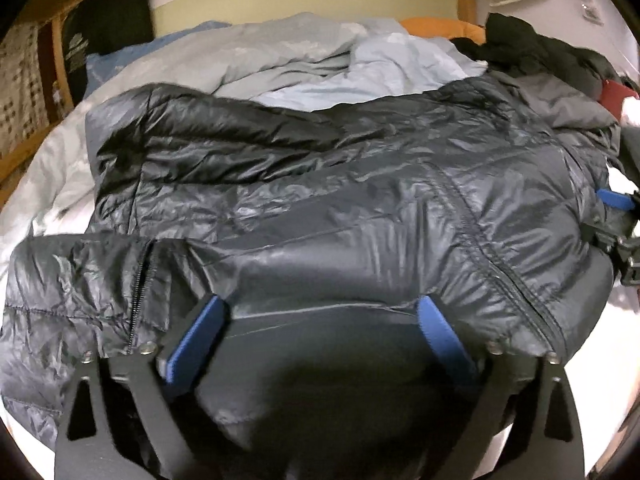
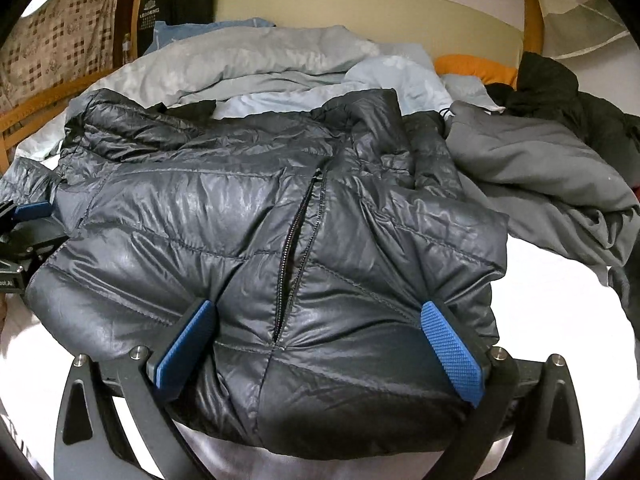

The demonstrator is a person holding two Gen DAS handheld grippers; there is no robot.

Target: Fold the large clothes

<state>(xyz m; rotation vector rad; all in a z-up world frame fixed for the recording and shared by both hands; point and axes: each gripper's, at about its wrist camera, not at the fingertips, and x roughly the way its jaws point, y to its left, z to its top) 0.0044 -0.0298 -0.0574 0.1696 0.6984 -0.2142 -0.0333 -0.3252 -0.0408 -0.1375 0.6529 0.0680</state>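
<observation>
Your dark puffer jacket (image 2: 280, 220) lies flat on the bed (image 2: 560, 300), its near hem bulging between the blue pads of both tools. It runs long from side to side in front of you, collar away. Your left tool (image 1: 320, 320) stands wide over the hem's left part, your right tool (image 2: 316, 332) wide astride the zipper (image 2: 294, 240); neither pinches cloth. Both sit equally near, so the next fold likely goes away from you.

Your left gripper (image 1: 320, 316) sits with its 2 blue pads (image 1: 198, 338) spread wide over the near hem of a shiny dark puffer jacket (image 1: 320, 184). Beyond the jacket lies a rumpled pale blue duvet (image 1: 320, 60); your right gripper (image 1: 616, 216) is at the jacket's right edge.
</observation>
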